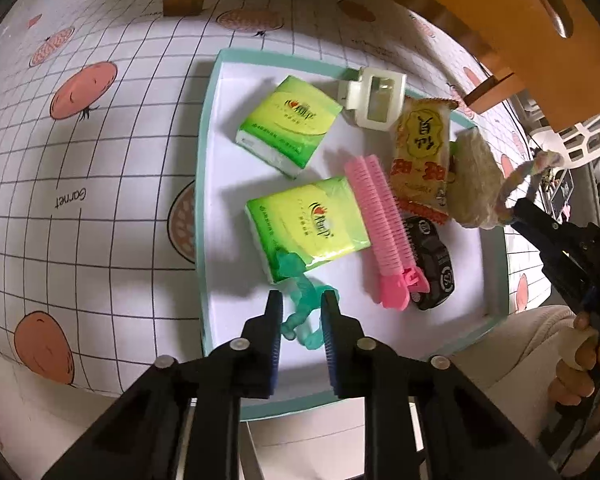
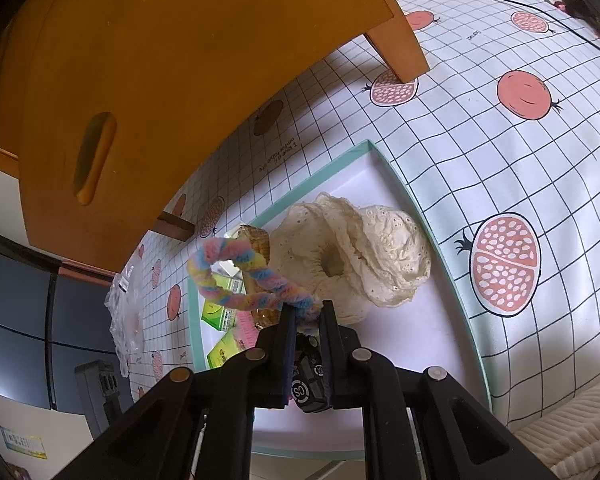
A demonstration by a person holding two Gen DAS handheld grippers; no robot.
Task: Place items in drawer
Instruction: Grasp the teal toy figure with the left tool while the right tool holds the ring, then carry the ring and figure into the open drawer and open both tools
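Beyond the left jaws, the green tissue pack (image 1: 307, 229) is covering the upper end of the teal toy figure (image 1: 305, 308). Between the right jaws, the black toy car (image 2: 310, 380) is showing only partly, its sides lying hidden behind them. The orange wooden cabinet (image 2: 148, 80) is running off the frame's upper edge.

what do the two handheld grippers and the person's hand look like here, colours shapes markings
Both grippers, the left gripper and the right gripper, are matte black plastic with angular, scissor-like linkage arms joined by round silver pivot pins. Each has two flat fingers lined with ribbed dark blue pads. No markings or cables show. The hand emerges from a cream, fuzzy sleeve.
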